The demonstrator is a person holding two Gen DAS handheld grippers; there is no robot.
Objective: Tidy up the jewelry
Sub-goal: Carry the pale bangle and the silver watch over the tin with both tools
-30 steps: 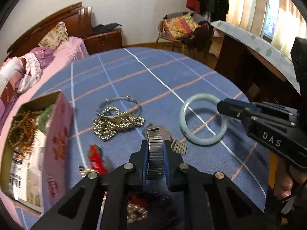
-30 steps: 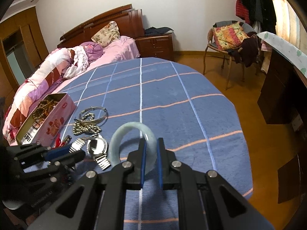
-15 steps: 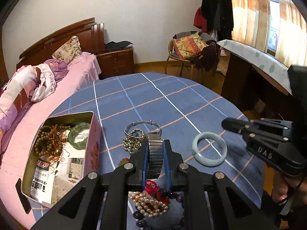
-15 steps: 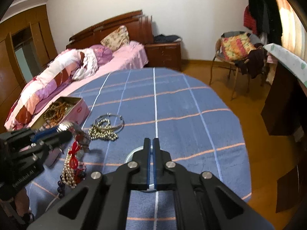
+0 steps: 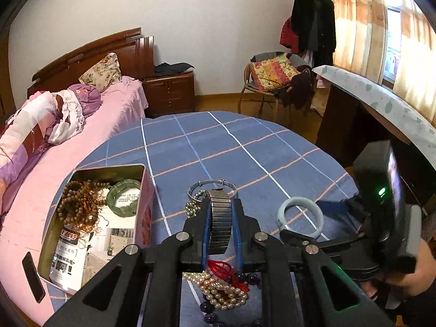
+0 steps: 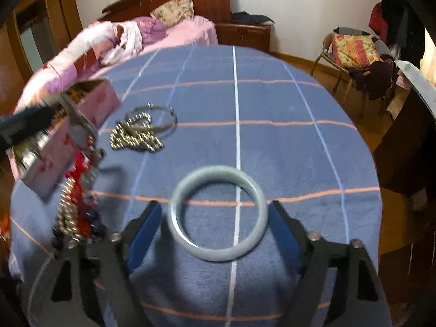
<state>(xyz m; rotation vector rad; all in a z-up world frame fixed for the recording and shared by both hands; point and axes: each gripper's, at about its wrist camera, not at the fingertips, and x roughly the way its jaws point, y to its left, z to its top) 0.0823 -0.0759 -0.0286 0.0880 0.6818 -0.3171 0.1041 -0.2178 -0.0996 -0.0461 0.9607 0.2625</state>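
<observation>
My left gripper (image 5: pixel 220 212) is shut on a dark metal watch band (image 5: pixel 220 218) and holds it above the blue checked tablecloth (image 5: pixel 231 150). In the right wrist view it shows blurred at the left (image 6: pixel 30 122). A pale jade bangle (image 6: pixel 215 253) lies flat on the cloth. My right gripper (image 6: pixel 215 204) is low over it, jaws opening wide on either side of the bangle, pads clear of it. From the left wrist the bangle (image 5: pixel 317 224) and right gripper (image 5: pixel 301 219) are at the right. An open pink tin (image 5: pixel 145 207) holds brown beads (image 5: pixel 79 204) and a green bracelet (image 5: pixel 124 197).
A silver bangle (image 5: pixel 212 183) and a metal bead chain (image 6: pixel 136 136) lie mid-table. Pearls with a red tassel (image 5: pixel 223 291) lie under my left gripper. A phone (image 5: pixel 32 276) sits by the tin. A pink bed (image 5: pixel 81 114) is at the left, a chair (image 5: pixel 272 76) behind.
My right gripper held the bangle upright, then shut above it lying flat, and now stands wide open around it, lower. The left gripper lifted the watch up and back.
</observation>
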